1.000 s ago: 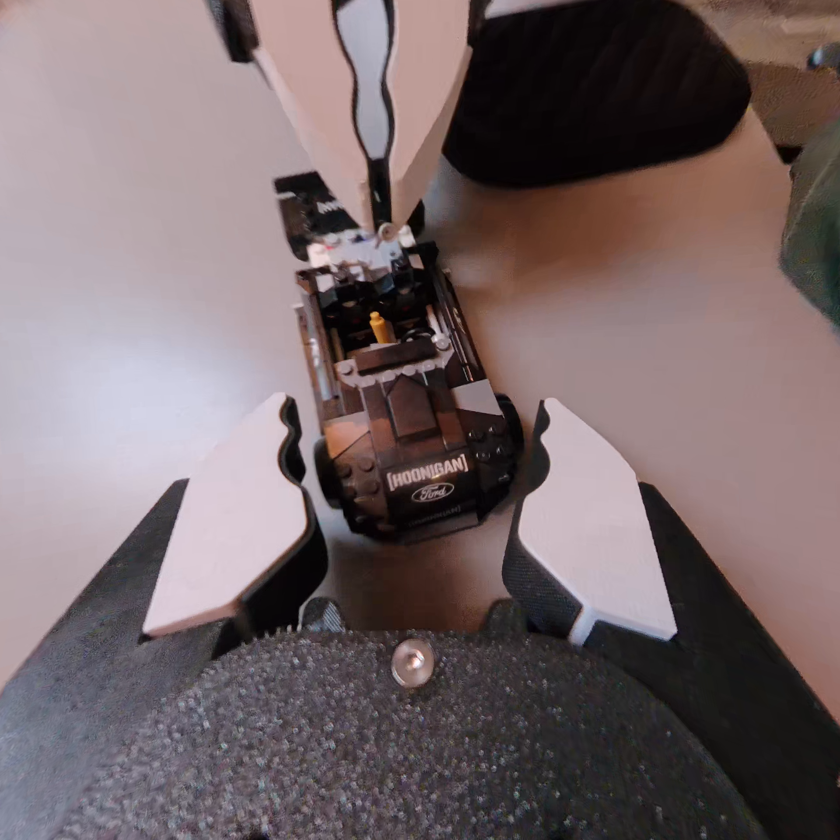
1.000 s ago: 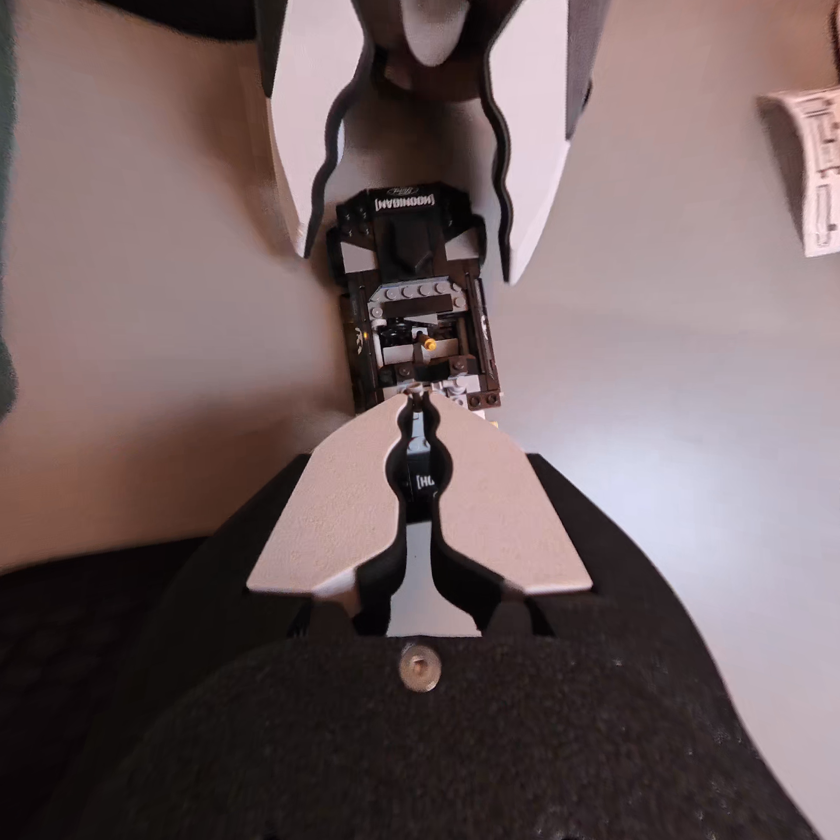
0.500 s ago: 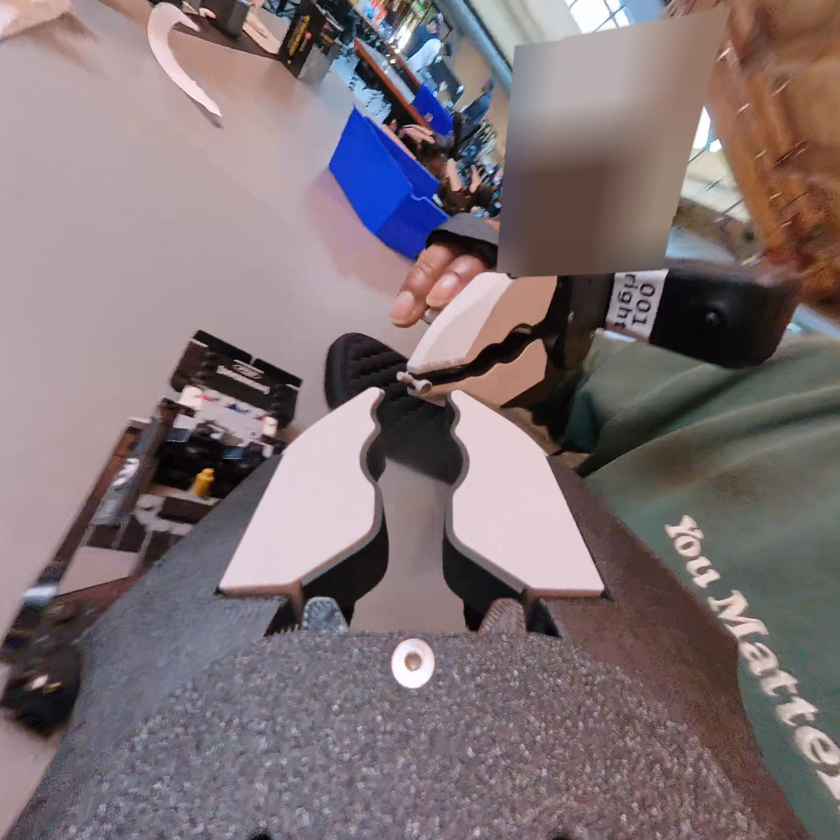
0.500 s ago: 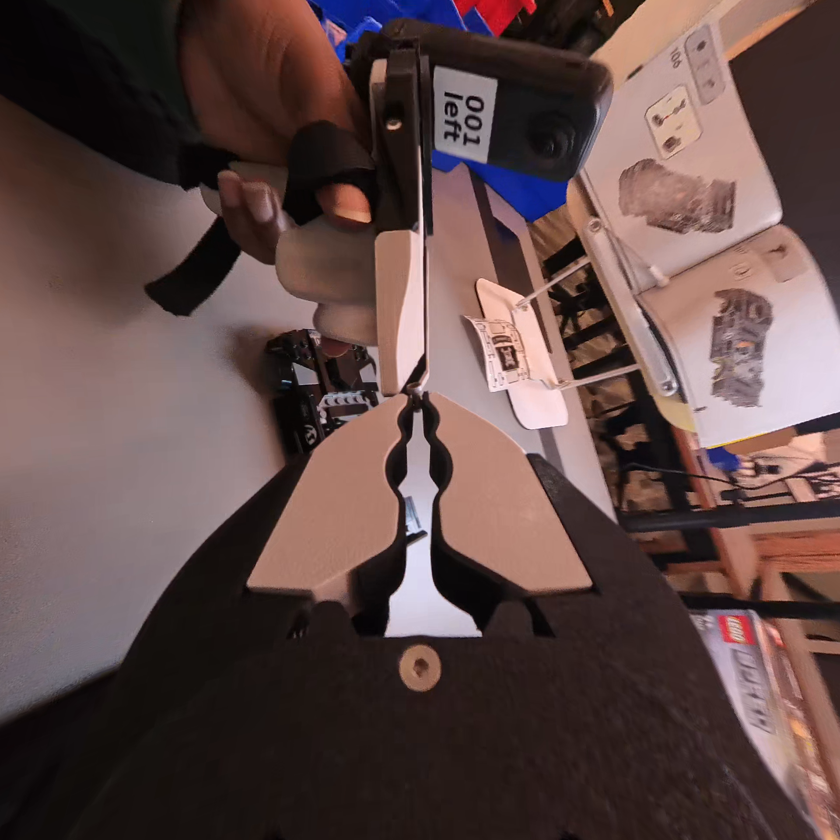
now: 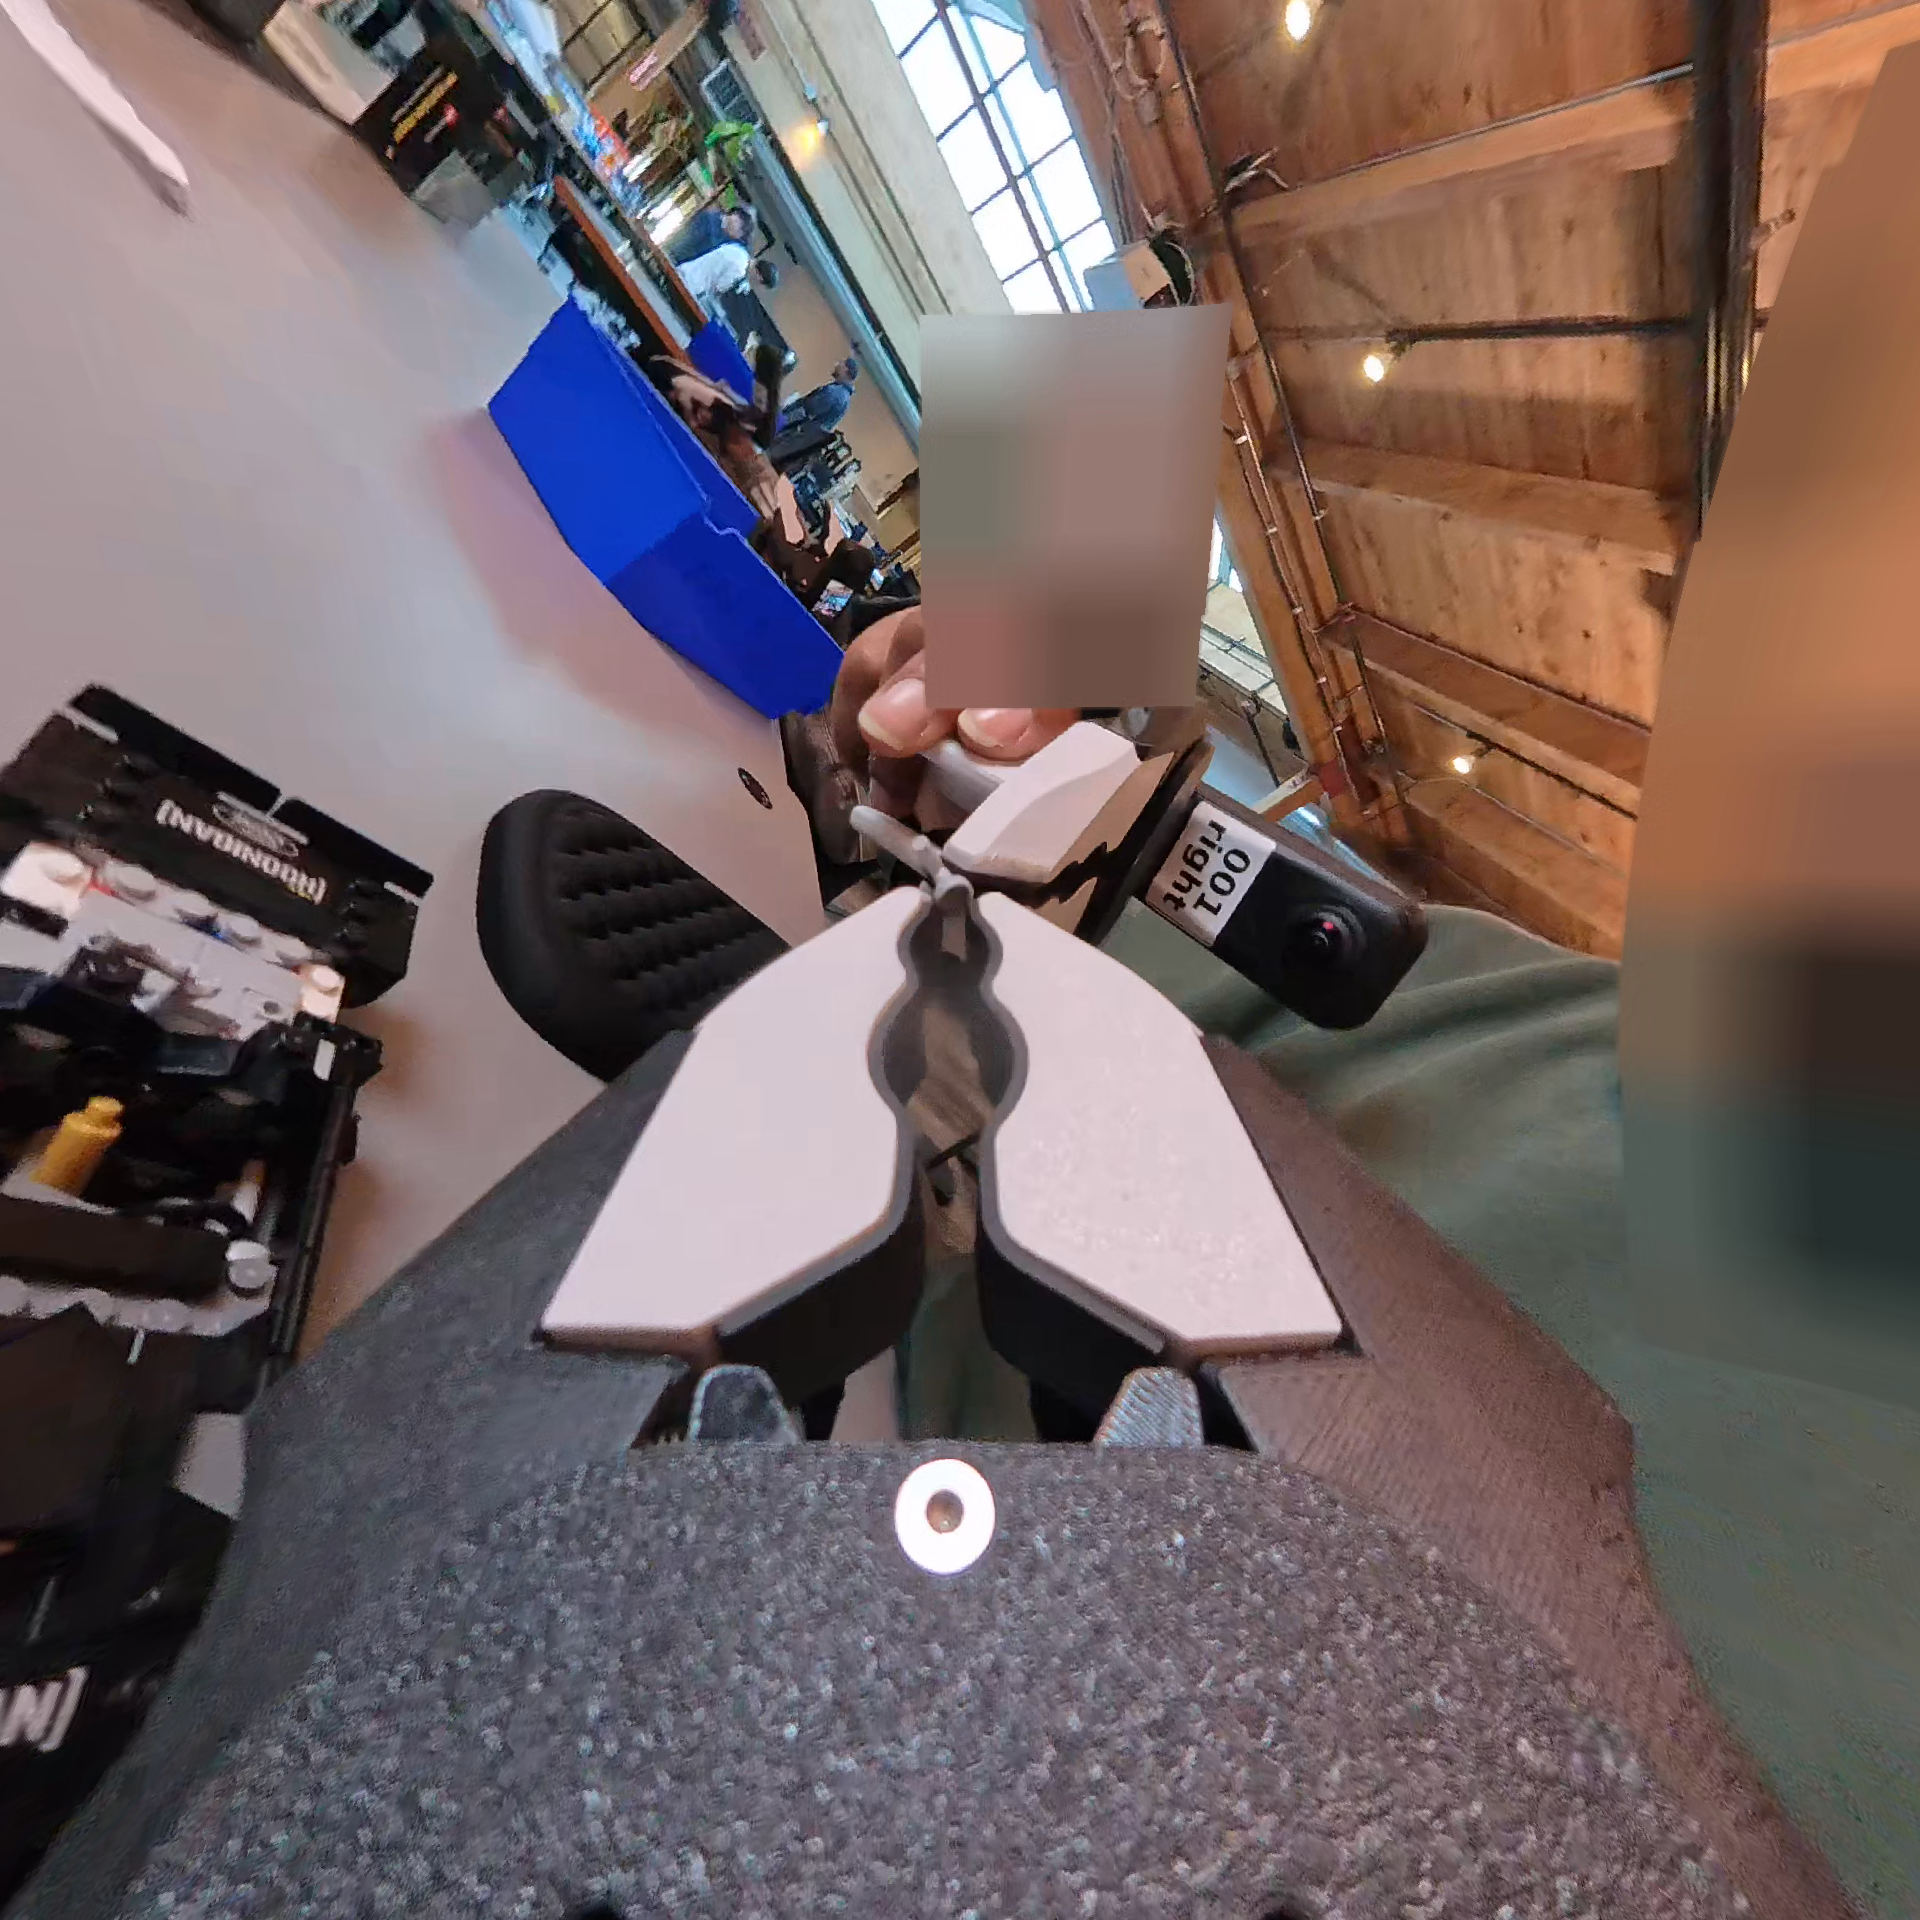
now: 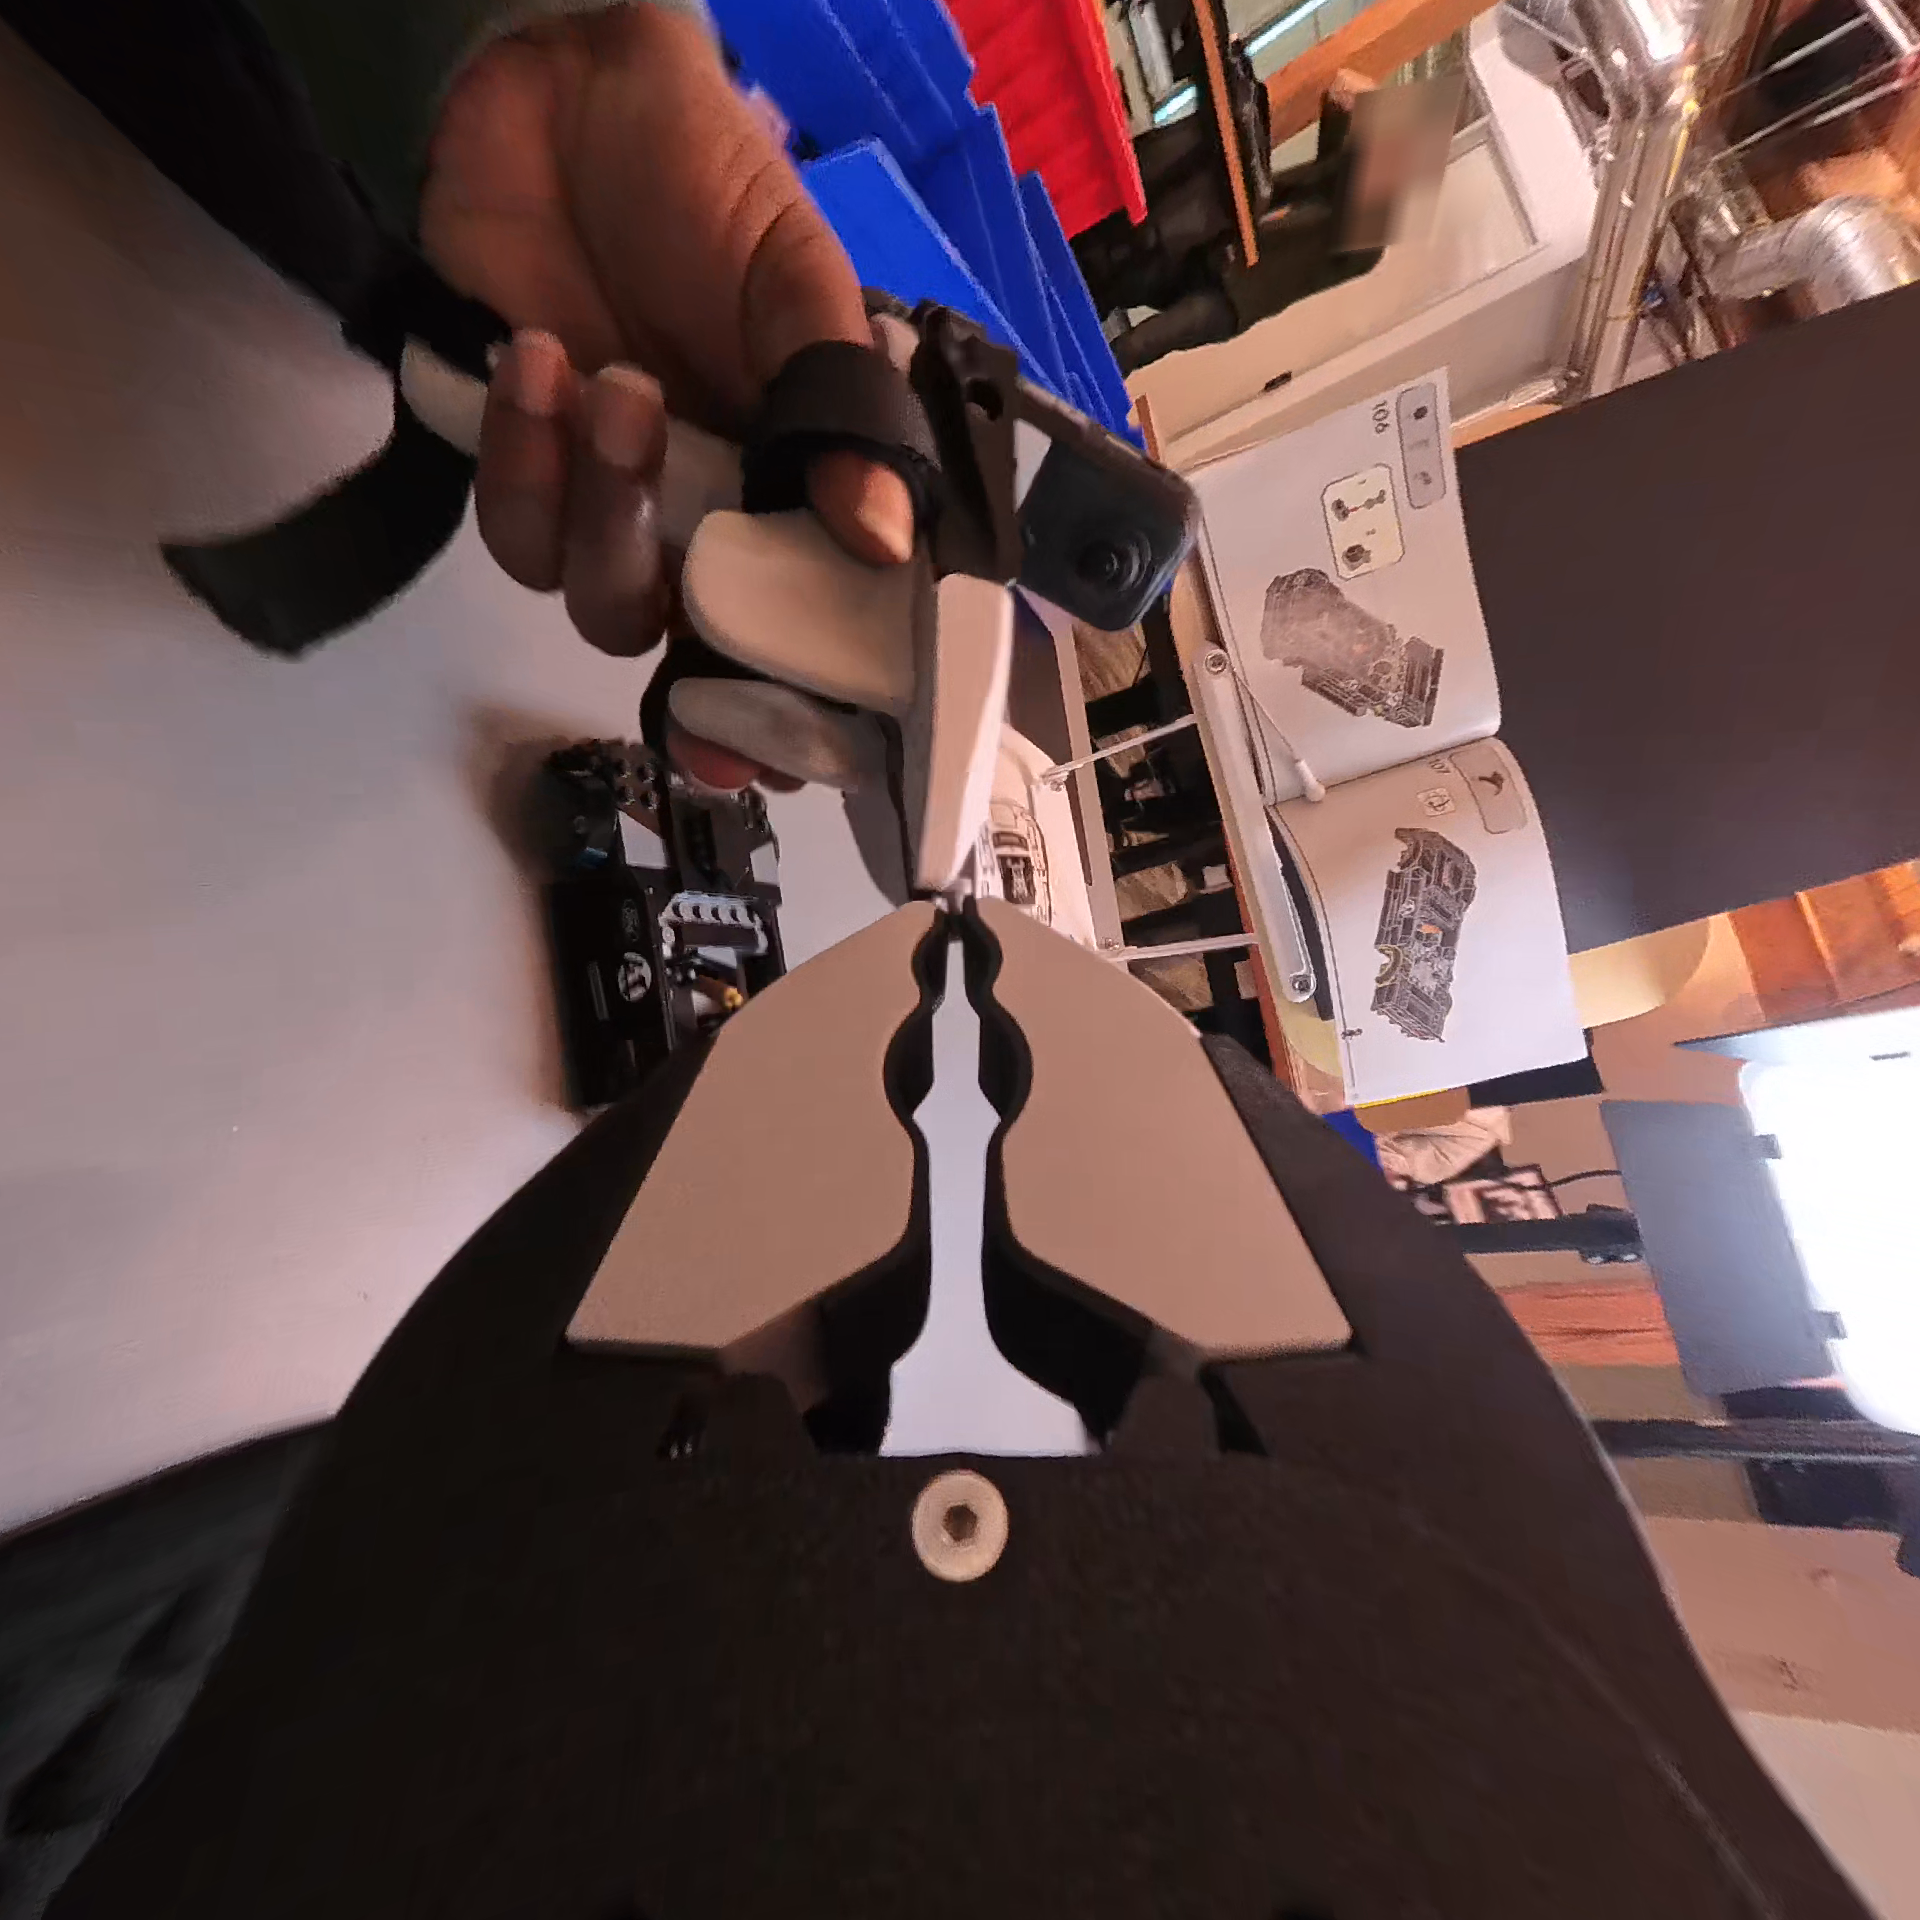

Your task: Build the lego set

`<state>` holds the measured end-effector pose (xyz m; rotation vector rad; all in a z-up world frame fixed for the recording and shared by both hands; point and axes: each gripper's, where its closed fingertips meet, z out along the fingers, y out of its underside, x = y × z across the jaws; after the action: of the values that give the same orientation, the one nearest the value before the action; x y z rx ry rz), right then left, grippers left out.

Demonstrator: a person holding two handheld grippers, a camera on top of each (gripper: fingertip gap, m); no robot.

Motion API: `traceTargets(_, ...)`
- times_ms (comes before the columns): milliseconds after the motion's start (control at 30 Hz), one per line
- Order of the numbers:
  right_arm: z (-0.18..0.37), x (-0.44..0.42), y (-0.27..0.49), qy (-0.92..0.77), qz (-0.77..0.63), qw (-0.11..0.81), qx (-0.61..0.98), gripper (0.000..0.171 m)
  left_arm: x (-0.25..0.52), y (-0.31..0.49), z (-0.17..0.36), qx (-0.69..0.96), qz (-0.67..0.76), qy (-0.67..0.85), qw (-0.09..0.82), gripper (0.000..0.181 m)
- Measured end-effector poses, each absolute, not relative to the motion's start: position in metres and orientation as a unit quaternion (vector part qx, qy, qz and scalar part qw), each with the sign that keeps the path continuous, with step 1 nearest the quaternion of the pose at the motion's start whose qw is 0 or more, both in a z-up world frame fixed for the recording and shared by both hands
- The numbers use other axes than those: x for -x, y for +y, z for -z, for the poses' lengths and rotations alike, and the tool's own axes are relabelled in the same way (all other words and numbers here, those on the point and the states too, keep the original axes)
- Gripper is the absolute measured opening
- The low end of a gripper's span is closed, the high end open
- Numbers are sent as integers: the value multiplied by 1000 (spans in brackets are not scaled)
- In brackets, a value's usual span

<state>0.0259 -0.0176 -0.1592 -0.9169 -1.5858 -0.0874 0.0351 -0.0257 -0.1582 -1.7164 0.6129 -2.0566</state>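
Lego car [image 5: 177, 1049], partly built in black and grey, rests on the pale counter [image 5: 312, 436], below and to the left of the left tongs [image 5: 948, 914] in the left wrist view, and beyond and left of the right tongs [image 6: 951, 914] in the right wrist view. Both tongs are raised clear of the model and meet tip to tip in the air. A small grey lego piece [image 5: 914, 847], thin and pin-like, sits at the meeting point: the left tongs are pressed nearly together with its lower end between their tips, and the right tongs, also drawn nearly together, appear to pinch its other end; which pair bears the load cannot be told. An open instruction booklet [image 6: 1382, 727] stands on a holder beyond the right tongs, and a blue bin [image 5: 644, 540] lies farther off.

Step in hand, as judged: a regrasp or hand-over of the small piece between the two tongs, to set its orientation before fitting. The next move calls for one pair to release without twisting the piece, then a careful descent to the car, aligning the piece with its seat while the free tongs steady the model.
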Motion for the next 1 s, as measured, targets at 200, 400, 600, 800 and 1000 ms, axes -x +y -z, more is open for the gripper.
traceTargets(200,150,-27,-20,-645,-80,613,449,3,-32,-28,151,583,722,287,237,0)
traceTargets(400,157,-29,-14,-654,-49,612,443,2,-34,-22,154,587,737,261,212,19)
traceTargets(600,162,-28,-11,-672,-1,611,419,2,-38,-17,161,606,739,220,193,19)
traceTargets(800,159,-28,-14,-671,13,618,410,0,-38,-19,160,603,737,228,203,7)
traceTargets(1000,149,-33,-18,-582,-197,573,543,6,-35,-26,149,570,735,280,238,7)
